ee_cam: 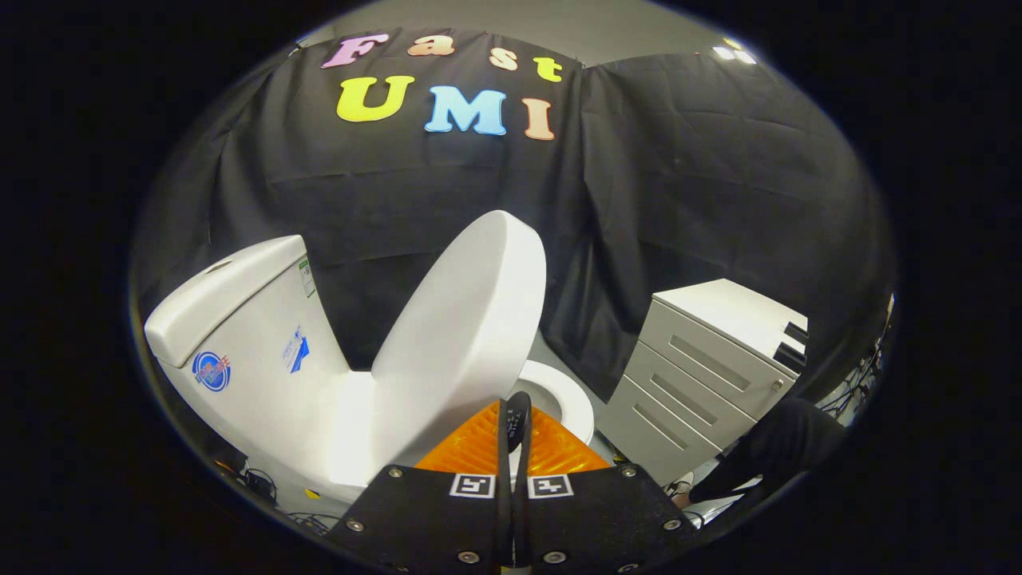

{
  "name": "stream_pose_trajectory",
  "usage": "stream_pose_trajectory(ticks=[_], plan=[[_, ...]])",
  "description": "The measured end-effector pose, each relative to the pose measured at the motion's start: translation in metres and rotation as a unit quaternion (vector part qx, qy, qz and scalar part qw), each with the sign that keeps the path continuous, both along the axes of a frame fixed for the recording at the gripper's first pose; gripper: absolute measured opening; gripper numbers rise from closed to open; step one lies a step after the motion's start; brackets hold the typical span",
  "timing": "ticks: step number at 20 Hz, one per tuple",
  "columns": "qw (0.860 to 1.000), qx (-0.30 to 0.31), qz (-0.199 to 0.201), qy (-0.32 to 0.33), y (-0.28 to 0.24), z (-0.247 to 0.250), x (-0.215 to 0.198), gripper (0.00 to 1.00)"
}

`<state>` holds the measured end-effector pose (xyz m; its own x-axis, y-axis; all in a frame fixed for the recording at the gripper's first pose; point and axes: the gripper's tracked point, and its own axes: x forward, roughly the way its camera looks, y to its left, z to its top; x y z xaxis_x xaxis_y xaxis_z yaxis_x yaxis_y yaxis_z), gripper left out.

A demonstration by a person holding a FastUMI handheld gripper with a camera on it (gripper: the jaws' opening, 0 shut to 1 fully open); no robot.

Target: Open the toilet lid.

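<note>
The tool [516,419], a hand-held two-finger gripper, shows at the near edge of the gripper view, its two fingers [511,435] drawn tightly together with only a thin slit between them. They are clenched, and whether the edge of the lid is pinched between them cannot be told; the fingertips sit right at the lid's lower front edge.

Behind everything hangs a black cloth wall [687,184], creased in folds.

The white ceramic toilet [263,399] stands just ahead of the fingers and to one side. Its tall rectangular cistern [239,319] carries a round blue sticker and a few small labels.

The smooth white oval toilet lid [471,311] is raised and tilted well up from the bowl, leaning toward the cistern without touching it, with dark cloth visible in the gap between them. Under the lid, just beyond the fingertips, part of the white seat ring and bowl opening [563,395] is uncovered.

Beside the toilet stands a pale grey metal cabinet [703,375] with three drawers and recessed handles.

A person's dark-clothed leg [778,447] shows near the cabinet's base.
</note>
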<state>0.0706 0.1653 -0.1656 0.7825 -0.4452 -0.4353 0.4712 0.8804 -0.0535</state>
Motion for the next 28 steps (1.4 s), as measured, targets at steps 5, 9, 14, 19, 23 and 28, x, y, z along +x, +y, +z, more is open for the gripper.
stream_pose_trajectory(ticks=[5,9,14,19,23,28], plan=[[0.999,-0.035,0.028,-0.003,0.023,0.015,0.003,0.01],[0.997,-0.054,0.046,-0.006,0.041,0.027,0.006,0.01],[0.994,-0.074,0.077,-0.019,0.072,0.041,0.011,0.0],[0.991,-0.08,0.106,-0.028,0.103,0.053,0.016,0.0],[0.986,-0.094,0.132,-0.036,0.132,0.059,0.021,0.0],[0.976,-0.116,0.181,-0.039,0.177,0.058,0.026,0.0]])
